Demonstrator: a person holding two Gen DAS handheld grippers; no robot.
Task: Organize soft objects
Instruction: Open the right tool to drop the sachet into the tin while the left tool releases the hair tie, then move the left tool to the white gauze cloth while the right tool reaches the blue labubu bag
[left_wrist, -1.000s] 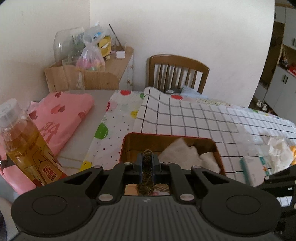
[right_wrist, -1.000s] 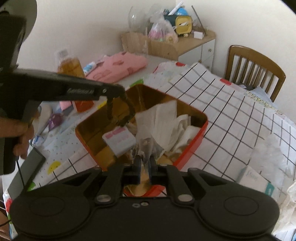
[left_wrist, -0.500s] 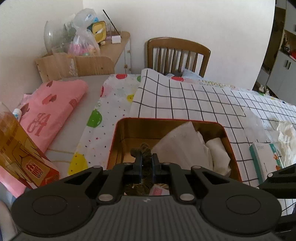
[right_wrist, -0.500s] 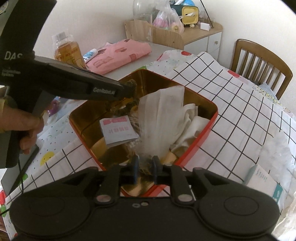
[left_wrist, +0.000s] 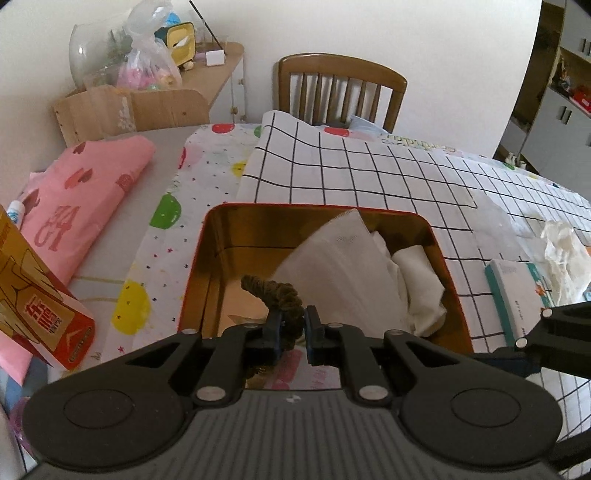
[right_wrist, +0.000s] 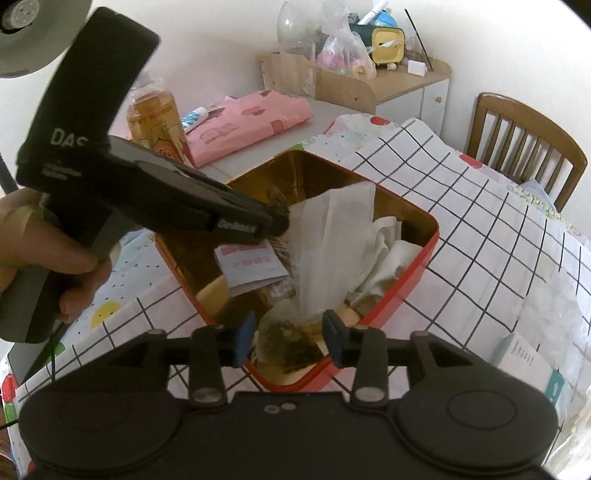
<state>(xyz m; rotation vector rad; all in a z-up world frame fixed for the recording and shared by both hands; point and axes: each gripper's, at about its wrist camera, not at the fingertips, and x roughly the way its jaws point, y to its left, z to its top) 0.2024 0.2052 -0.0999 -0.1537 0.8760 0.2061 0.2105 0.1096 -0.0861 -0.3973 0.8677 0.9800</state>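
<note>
Left wrist view is showing the left gripper (left_wrist: 293, 325) pinching a brown knitted piece (left_wrist: 275, 291) over the red tin (left_wrist: 448, 280); white cloths (left_wrist: 369, 273) are crowding its right. The right gripper (right_wrist: 290, 338) is spreading, jaws opening around a translucent pouch (right_wrist: 284, 341) untouched between them.

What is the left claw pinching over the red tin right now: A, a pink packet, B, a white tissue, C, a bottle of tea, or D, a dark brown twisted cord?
D: in the left wrist view the left claw is nearly closed on the dark brown twisted cord, which sticks up between its pads above the red tin.
</note>
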